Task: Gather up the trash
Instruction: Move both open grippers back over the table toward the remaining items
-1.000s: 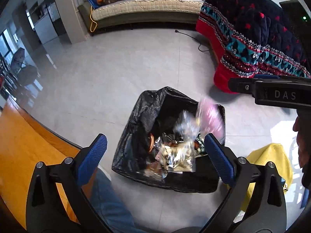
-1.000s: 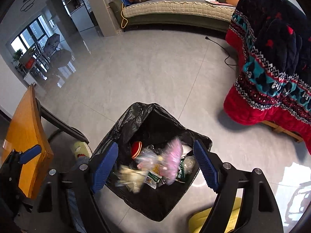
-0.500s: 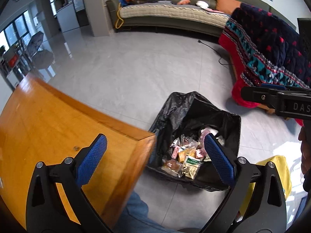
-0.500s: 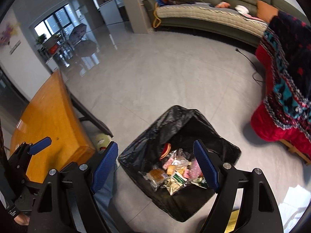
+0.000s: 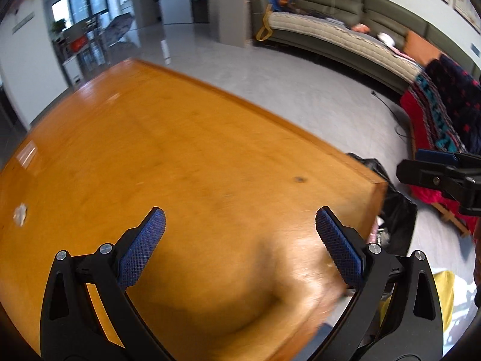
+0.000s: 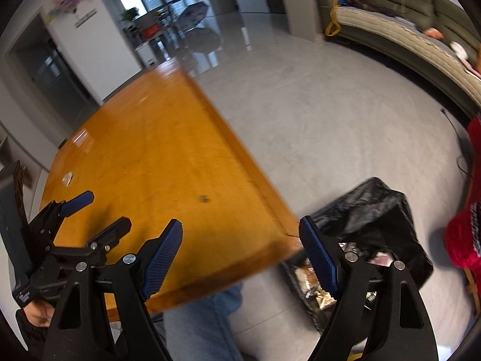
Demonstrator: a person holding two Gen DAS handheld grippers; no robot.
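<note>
- Because your view now sits over the wooden table (image 5: 168, 162) rather than the trash bag (image 6: 372, 210), your biggest risk is sweeping low across that broad top and clipping its near corner with either tool; both views are smeared, which suggests you are travelling fast.
- With the bag standing on the floor just beside the table's corner, wrappers (image 6: 318, 282) heaped inside and its rim slack, a careless pass back could catch the plastic and tip the load out.
- While your left gripper (image 5: 240, 237) and right gripper (image 6: 240, 249) both stand spread wide with nothing between the blue pads, you may reach the small crumpled scrap (image 5: 20, 214) near the table's far edge and nudge it off instead of pinching it; it looks light and flat.
- You could also overlook the dark speck (image 5: 300, 179) near the corner, too small to identify.
- Compared with a second ago, both tools hung right above the bag as wrappers dropped in; now the bag has slid to the right of each view, the table fills the frame, and the jaws' spread is unchanged.
</note>
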